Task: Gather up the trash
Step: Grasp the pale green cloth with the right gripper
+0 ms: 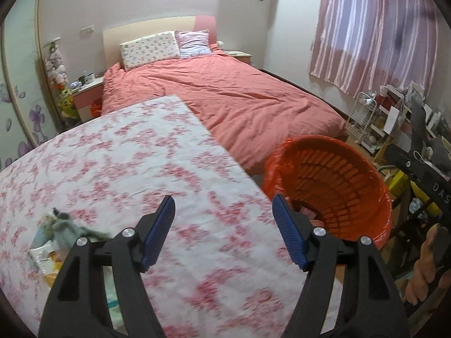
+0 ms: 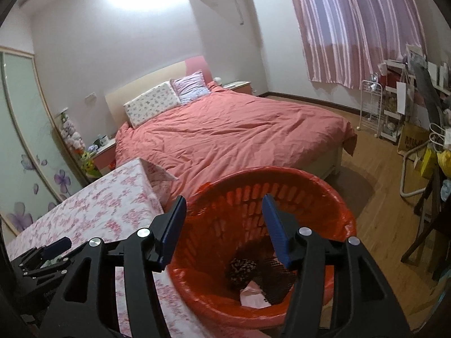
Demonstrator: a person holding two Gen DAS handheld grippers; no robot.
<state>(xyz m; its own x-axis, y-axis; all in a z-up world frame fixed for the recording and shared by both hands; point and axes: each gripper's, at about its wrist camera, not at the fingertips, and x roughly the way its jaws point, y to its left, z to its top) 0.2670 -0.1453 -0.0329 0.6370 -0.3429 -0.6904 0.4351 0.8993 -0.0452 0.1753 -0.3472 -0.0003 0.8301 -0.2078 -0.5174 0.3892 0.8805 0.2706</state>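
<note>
One orange bin (image 2: 332,197), two pillows (image 1: 150,49), one bed (image 1: 239,98), one table (image 1: 112,155)

Left gripper (image 1: 224,231) open and empty over floral tablecloth (image 1: 118,163); crumpled wrappers (image 1: 56,233) at left, orange basket (image 1: 332,186) at right.

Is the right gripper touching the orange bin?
Apart. The right wrist view shows the right gripper with jaws open and empty, above the orange bin.

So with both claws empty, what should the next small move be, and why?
Probably swing the left claw leftward toward the wrappers on the table: it stands open and empty, trash remains there, and the right claw, also open, hangs over the orange bin.
</note>
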